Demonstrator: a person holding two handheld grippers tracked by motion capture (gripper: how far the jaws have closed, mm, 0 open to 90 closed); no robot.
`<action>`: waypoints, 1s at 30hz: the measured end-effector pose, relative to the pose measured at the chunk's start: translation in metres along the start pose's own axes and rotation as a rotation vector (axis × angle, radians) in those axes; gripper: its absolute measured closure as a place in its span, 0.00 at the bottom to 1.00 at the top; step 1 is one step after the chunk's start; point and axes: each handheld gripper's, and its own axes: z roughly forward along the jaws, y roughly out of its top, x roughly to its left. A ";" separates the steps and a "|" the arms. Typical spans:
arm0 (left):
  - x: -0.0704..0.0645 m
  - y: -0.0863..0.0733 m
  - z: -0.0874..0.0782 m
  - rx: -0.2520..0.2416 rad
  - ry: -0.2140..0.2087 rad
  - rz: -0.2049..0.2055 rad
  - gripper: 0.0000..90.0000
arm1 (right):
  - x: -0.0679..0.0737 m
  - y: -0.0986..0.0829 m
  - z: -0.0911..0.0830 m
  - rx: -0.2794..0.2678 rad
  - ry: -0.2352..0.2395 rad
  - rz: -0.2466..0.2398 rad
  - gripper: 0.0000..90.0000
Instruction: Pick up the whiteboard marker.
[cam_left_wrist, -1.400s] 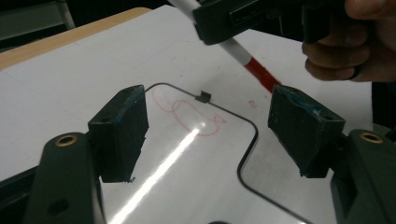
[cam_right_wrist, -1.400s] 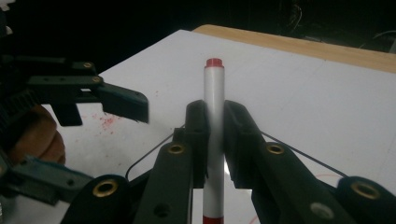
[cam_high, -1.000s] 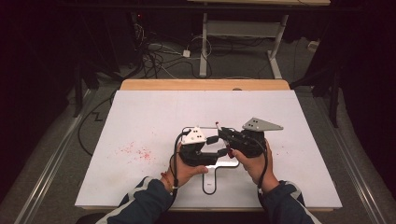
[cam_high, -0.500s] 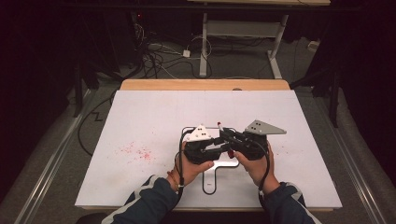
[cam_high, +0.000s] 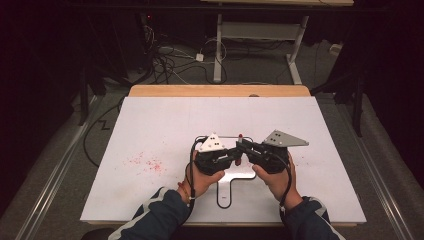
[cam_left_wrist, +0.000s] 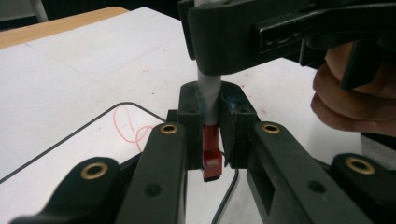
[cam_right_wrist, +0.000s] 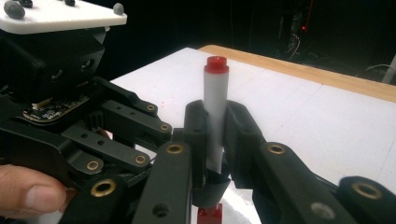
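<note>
A white marker (cam_right_wrist: 215, 100) with a red end stands upright between both grippers. My right gripper (cam_right_wrist: 215, 116) is shut on its white barrel (cam_left_wrist: 208, 88). Just below, my left gripper (cam_left_wrist: 213, 100) is shut on the marker's red cap (cam_left_wrist: 212, 156). In the high view the left gripper (cam_high: 236, 157) and right gripper (cam_high: 243, 146) meet tip to tip over a small whiteboard (cam_high: 235, 176), with the marker's red end (cam_high: 240, 136) poking up between them. A hand holds each gripper.
The whiteboard has a black border and a red scribble (cam_left_wrist: 133, 131). It lies on a large white sheet (cam_high: 165, 125) over a wooden table (cam_high: 220, 90). Red specks (cam_high: 145, 162) stain the sheet at the left. Cables and desk legs (cam_high: 218, 45) lie beyond.
Both hands have drawn slightly nearer to the person with the marker held between them. Both grips look the same.
</note>
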 end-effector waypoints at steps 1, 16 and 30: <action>0.000 0.000 0.000 -0.001 -0.009 0.006 0.87 | 0.001 0.000 0.000 0.001 -0.002 0.002 0.89; 0.001 0.002 0.003 0.009 -0.004 0.041 0.88 | 0.002 -0.001 0.004 0.034 -0.035 -0.023 0.62; 0.022 -0.006 0.031 0.018 -0.046 0.050 0.88 | -0.025 -0.025 -0.045 0.068 -0.133 -0.100 0.42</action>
